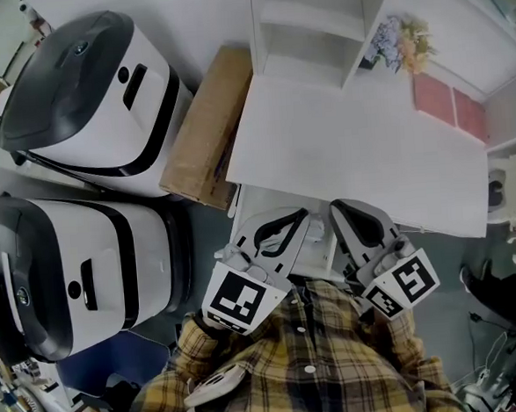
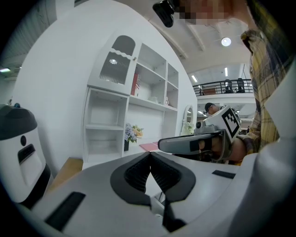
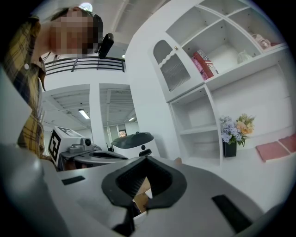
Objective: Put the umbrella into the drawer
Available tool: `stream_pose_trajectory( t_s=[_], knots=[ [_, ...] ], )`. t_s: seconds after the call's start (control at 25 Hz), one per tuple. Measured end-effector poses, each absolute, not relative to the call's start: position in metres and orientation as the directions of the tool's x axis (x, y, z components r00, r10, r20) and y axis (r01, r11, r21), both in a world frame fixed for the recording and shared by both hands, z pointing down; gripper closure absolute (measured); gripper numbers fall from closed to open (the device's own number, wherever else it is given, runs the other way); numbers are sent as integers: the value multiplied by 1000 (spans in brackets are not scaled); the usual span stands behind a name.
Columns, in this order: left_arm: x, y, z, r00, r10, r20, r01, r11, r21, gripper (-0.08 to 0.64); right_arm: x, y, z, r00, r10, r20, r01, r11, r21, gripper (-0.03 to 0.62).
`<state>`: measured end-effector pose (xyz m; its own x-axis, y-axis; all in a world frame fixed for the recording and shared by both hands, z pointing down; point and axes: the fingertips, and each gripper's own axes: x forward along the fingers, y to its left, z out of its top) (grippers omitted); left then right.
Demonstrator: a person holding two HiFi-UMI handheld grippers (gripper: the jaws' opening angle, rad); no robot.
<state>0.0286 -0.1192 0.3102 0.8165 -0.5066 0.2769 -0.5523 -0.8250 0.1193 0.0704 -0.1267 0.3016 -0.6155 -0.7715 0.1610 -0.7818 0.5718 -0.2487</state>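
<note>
No umbrella shows in any view, and I cannot make out a drawer. Both grippers are held side by side at the near edge of the white desk (image 1: 342, 151), in front of a plaid shirt. My left gripper (image 1: 303, 213) is shut with its tips touching and nothing between them, as its own view confirms (image 2: 150, 152). My right gripper (image 1: 336, 206) also has its tips together and holds nothing (image 3: 147, 157). Each gripper appears in the other's view: the right gripper (image 2: 199, 143) and the left gripper (image 3: 88, 155).
A white shelf unit (image 1: 307, 21) stands at the desk's back, with a vase of flowers (image 1: 401, 45) and pink pads (image 1: 449, 108) beside it. A cardboard box (image 1: 204, 130) leans left of the desk. Two white and black machines (image 1: 91, 89) (image 1: 68, 267) stand further left.
</note>
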Motion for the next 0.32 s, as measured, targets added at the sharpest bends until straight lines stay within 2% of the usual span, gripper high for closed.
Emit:
stream_pose_trajectory(
  t_s=[0.32],
  knots=[
    [30,-118,315,813,-506,289,-556,-821,127,540,73,-126,305,-611,-776,158,-782,559,-275,577]
  ],
)
